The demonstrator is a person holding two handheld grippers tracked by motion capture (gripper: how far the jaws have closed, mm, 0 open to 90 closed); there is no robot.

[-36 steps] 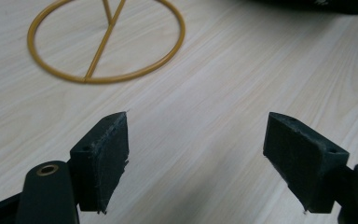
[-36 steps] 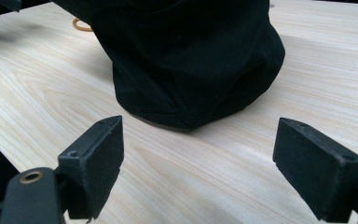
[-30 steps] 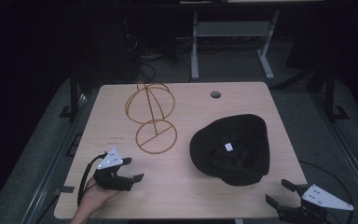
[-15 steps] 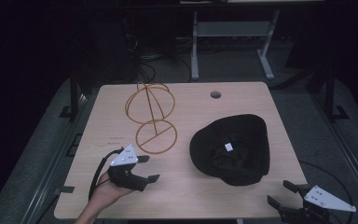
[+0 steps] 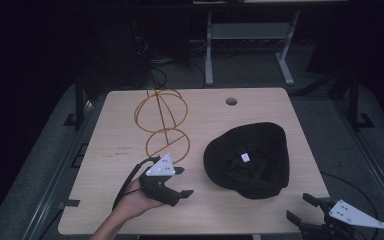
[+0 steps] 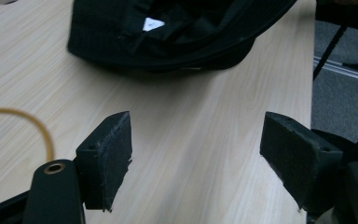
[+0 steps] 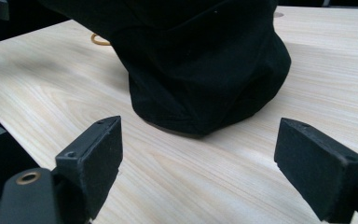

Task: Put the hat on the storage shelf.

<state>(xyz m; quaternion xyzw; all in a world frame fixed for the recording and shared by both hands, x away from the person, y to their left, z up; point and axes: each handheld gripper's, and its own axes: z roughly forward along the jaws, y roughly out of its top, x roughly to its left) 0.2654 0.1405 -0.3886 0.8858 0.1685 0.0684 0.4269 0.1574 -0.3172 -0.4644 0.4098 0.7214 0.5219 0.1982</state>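
Note:
A black hat [image 5: 247, 160] lies upside down on the right half of the wooden table [image 5: 260, 107], a white label showing inside. An orange wire stand [image 5: 162, 125] rises left of it. My left gripper [image 5: 184, 181] hovers over the table in front of the stand, open and holding nothing, its jaws pointing at the hat. In the left gripper view the hat [image 6: 182, 28] lies beyond the open gripper [image 6: 200, 154], with the stand's wire base [image 6: 28, 121] at left. My right gripper [image 5: 299, 207] is open off the table's near right corner; in its view the hat [image 7: 200, 60] sits ahead of the open gripper [image 7: 198, 158].
A round cable hole [image 5: 231, 101] sits near the table's far edge. A grey metal frame [image 5: 250, 45] stands on the dark floor behind the table. Bare tabletop [image 5: 115, 165] lies left of the stand.
My left gripper has moved right and a little forward across the table, closer to the hat. The right gripper, the hat and the stand have stayed almost where they were.

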